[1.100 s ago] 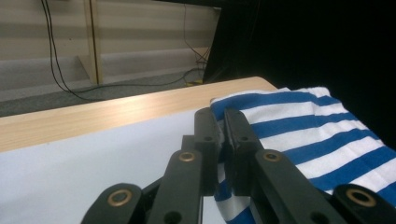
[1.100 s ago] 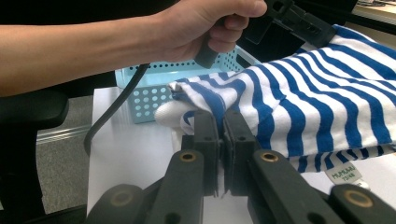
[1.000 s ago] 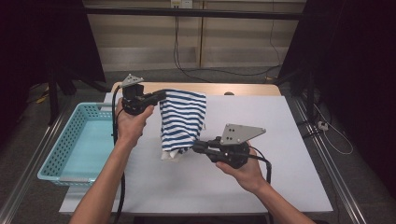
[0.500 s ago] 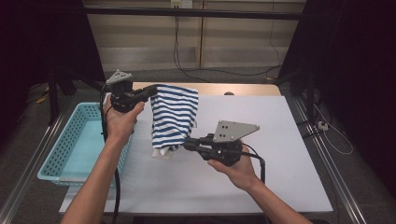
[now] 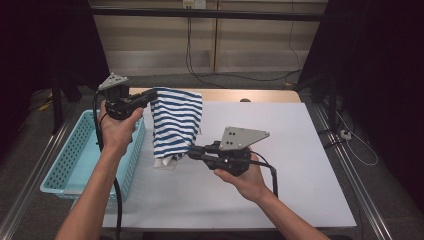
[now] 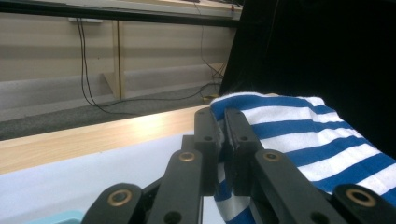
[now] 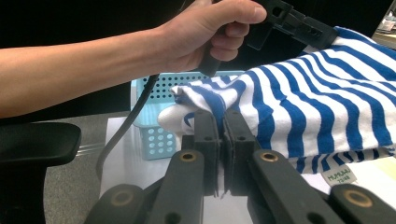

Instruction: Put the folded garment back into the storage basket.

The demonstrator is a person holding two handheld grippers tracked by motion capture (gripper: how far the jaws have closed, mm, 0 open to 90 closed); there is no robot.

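Both hands have carried the striped cloth (image 5: pixel 176 125) leftward since a second ago, so it now hangs close beside the blue basket (image 5: pixel 70 165) at the left edge of the bench (image 5: pixel 300 150). It is a blue-and-white striped garment, folded, held off the white surface and drooping between two grips, with a small white label showing at its lower edge in the right gripper view. At the far left, the left gripper (image 5: pixel 150 96) is clamped on the cloth's upper corner, its hand (image 5: pixel 117 127) raised with the forearm reaching up from the near edge. Nearer and lower, the right gripper (image 5: pixel 192 153) pinches the bottom corner, pointing left, its hand (image 5: pixel 245 177) low over the bench.
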